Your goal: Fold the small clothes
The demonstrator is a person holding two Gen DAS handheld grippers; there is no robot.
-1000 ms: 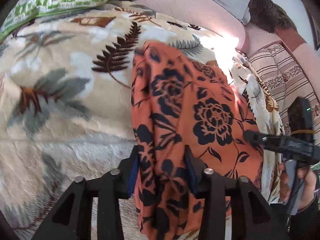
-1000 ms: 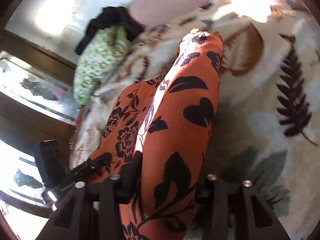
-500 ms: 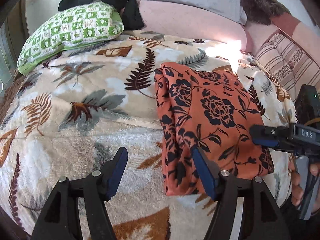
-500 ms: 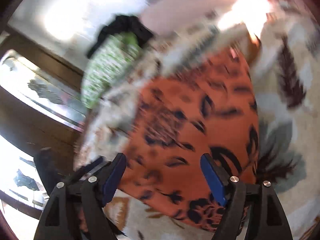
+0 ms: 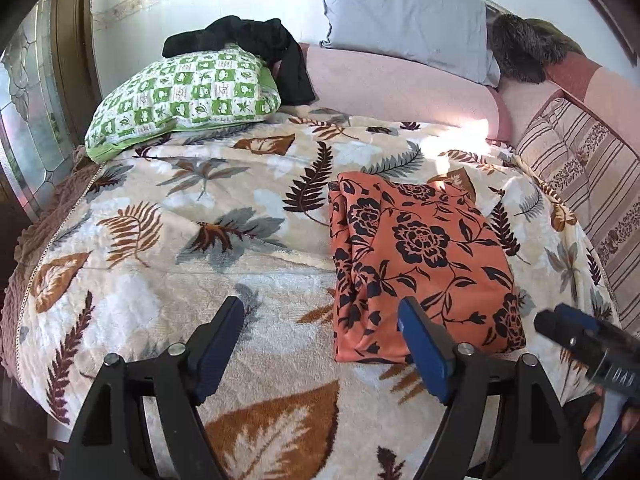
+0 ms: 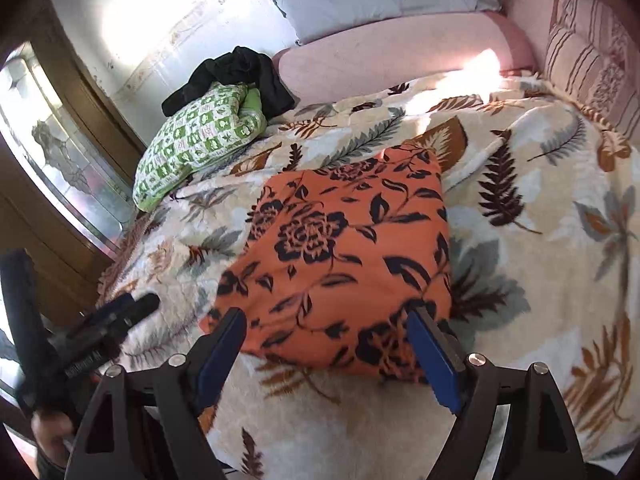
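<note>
An orange garment with black flowers [image 5: 420, 264] lies folded into a flat rectangle on the leaf-print blanket [image 5: 160, 240]. My left gripper [image 5: 324, 344] hovers above its near left corner, jaws still opening, nothing between them. In the right wrist view the same orange garment [image 6: 340, 256] lies just beyond my right gripper [image 6: 326, 350], whose jaws are also opening and hold nothing. Each gripper shows at the edge of the other's view: the right gripper [image 5: 588, 344] at lower right, the left gripper [image 6: 108, 320] at lower left.
A green checked pillow [image 5: 188, 96] with a black garment [image 5: 248, 44] on it sits at the back left. A grey pillow [image 5: 404, 16] and pink bolster [image 5: 400, 88] line the headboard. A striped cushion [image 5: 588, 176] lies at the right. A glazed door [image 6: 60, 168] stands left.
Both grippers let go of the orange garment, opened wide and pulled back and up. The garment, held up before, now lies flat and folded on the blanket.
</note>
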